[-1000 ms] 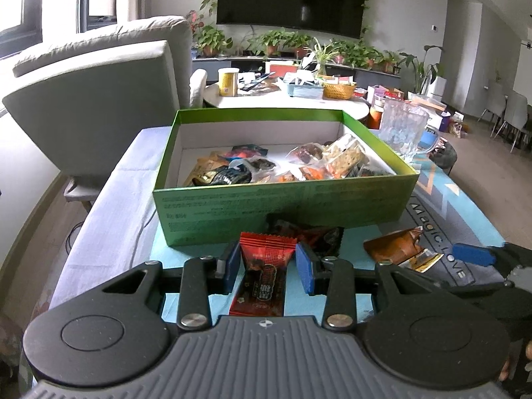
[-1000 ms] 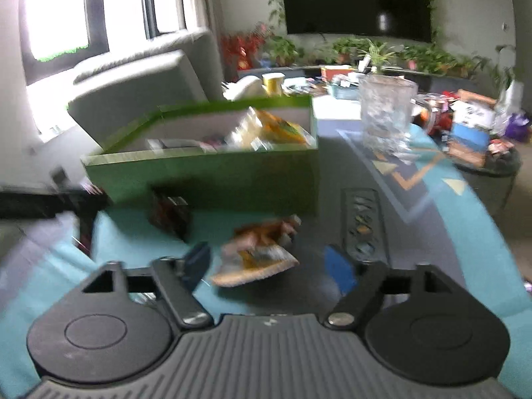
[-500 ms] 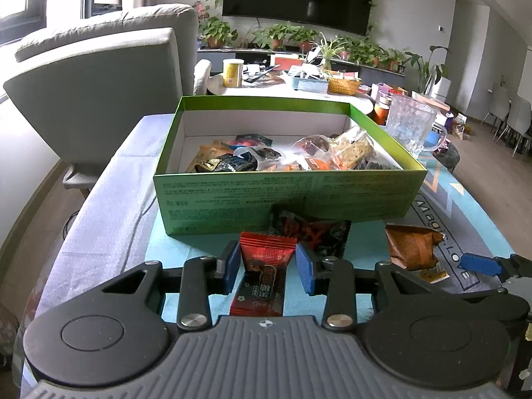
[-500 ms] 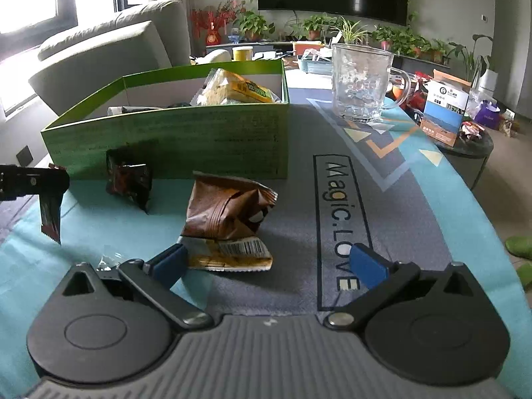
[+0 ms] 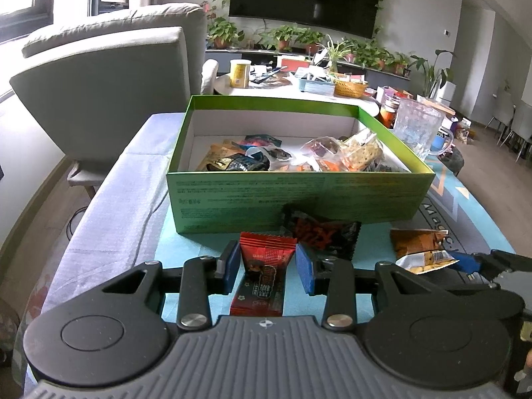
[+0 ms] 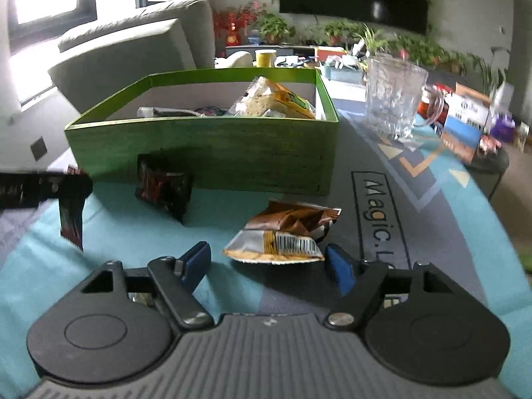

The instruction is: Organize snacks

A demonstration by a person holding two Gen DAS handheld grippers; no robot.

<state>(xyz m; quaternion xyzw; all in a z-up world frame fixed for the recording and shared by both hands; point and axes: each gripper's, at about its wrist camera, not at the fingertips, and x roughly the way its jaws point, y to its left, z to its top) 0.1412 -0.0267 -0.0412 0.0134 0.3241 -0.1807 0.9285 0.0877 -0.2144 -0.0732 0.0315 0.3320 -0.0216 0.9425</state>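
Gripping the red snack packet (image 5: pixel 266 266) clear of the bench (image 5: pixel 186 249), the left claw (image 5: pixel 267 266) is facing the green box (image 5: pixel 292 199) at 12 o'clock, likely for a drop-in; the right claw (image 6: pixel 267 261), spread wide, is now nearer the brown snack bag (image 6: pixel 286 229), straddling it for a pinch

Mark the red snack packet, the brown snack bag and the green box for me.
red snack packet (image 5: pixel 266 266), left wrist view, middle of its front.
brown snack bag (image 6: pixel 289 224), right wrist view, crumpled brown top.
green box (image 5: pixel 292 196), left wrist view, near outer wall.
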